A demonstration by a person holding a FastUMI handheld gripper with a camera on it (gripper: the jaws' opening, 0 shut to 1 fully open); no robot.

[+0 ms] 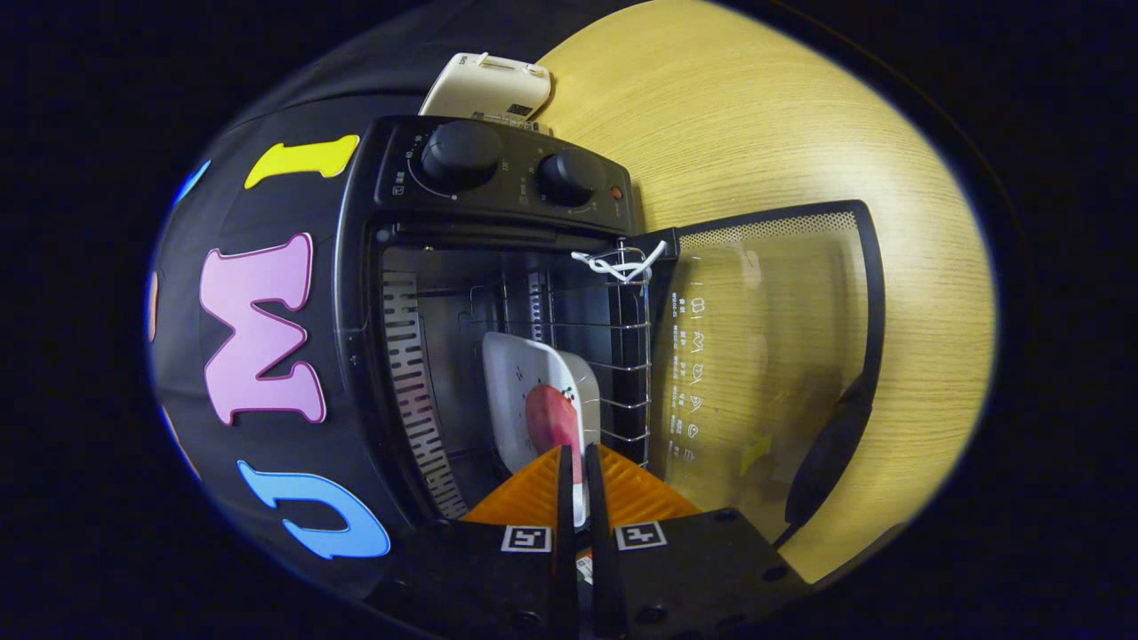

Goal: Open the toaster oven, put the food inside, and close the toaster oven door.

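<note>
the toaster oven (pixel 498 293) takes up the centre-left of the frame, rotated so its knobs sit at the top, with its glass door (pixel 765 356) swung fully open toward the right over the wooden table (pixel 782 116). inside the cavity, lower centre, the white plate (pixel 524 382) carrying the reddish food (pixel 551 418) runs lengthwise straight ahead, into the oven. the gripper (pixel 578 484) at the bottom centre appears clenched on the plate's near rim, fingers almost together, so the coming move probably turns on letting go and backing straight out.

glass door (pixel 765 356): white food icons, print too small to read | knob panel (pixel 507 173): dial markings unreadable
</note>
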